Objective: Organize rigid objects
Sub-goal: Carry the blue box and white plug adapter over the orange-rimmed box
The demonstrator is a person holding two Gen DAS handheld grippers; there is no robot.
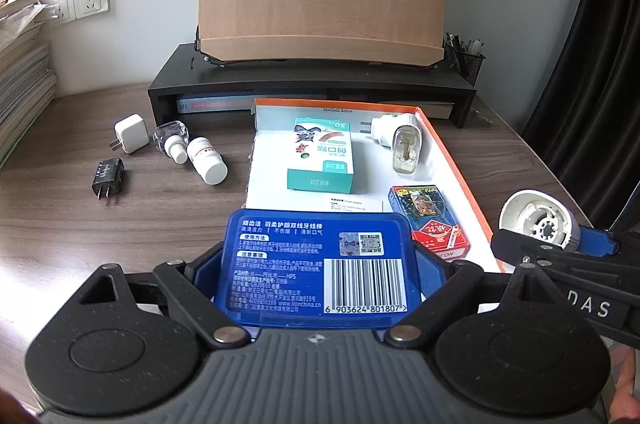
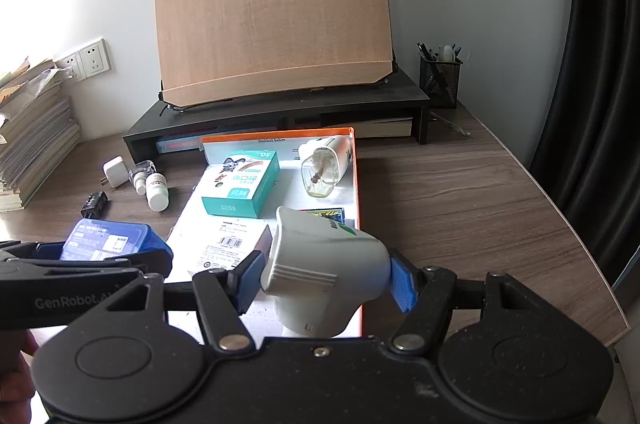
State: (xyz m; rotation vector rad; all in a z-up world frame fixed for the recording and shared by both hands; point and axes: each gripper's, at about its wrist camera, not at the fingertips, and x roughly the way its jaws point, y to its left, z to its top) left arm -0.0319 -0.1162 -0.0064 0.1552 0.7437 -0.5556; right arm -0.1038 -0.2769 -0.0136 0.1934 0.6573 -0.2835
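**A:** Left hand-held gripper [image 1: 316,264] status?

**B:** Jaws spread wide, clamped on the blue floss-pick box [image 1: 320,264] by its two side walls. Label and barcode face the camera. The box sits square between the fingers, above the near end of the orange-rimmed box lid [image 1: 452,148].

**A:** Right one?

**B:** Right hand-held gripper [image 2: 326,278] is about half open, pads pressed on a white plug-in vaporizer [image 2: 324,264], one blue pad on each side. It's held over the lid's near right corner, just beside the left unit.

**A:** What's already in the lid?

**B:** Teal bandage carton [image 1: 322,156] in the middle, second vaporizer with a clear bottle [image 1: 400,140] at the far right, red card pack [image 1: 430,224] on the near right, and a flat white carton [image 1: 352,206] under the blue box's far edge.

**A:** Still out on the worktop [image 1: 180,208]?

**B:** Left of the lid: white charger [image 1: 130,134], black charger [image 1: 108,178], clear small bottle [image 1: 172,140], white pill bottle [image 1: 206,160] on its side. All well apart from both grippers.
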